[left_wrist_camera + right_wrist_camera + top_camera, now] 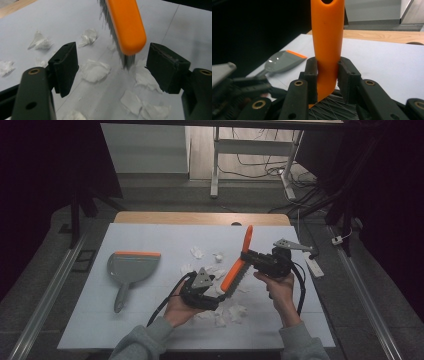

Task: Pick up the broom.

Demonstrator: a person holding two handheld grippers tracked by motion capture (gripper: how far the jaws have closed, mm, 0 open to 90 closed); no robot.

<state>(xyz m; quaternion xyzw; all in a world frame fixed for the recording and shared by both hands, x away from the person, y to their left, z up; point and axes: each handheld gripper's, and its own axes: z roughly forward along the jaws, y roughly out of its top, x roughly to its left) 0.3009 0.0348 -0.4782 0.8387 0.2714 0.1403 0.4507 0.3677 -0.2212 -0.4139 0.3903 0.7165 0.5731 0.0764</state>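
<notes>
An orange brush point(239, 262) with grey bristles hangs tilted over the white board, handle up and away. My right gripper point(248, 256) is shut on its handle; in the right gripper view the pads point(312, 75) press both sides of the orange handle point(327, 30). My left gripper point(220, 292) sits low beside the brush head, open. In the left gripper view the brush's end point(127, 27) hangs between and above the wide-apart jaws of my left gripper point(113, 53), touching neither. Crumpled white paper scraps point(95, 71) lie on the board under it.
A grey dustpan point(131, 266) with an orange lip lies at the board's left, handle toward me. More paper scraps point(197, 252) are scattered mid-board. The white board point(150, 325) covers a wooden table; a white bar-shaped object point(315, 266) lies past its right edge.
</notes>
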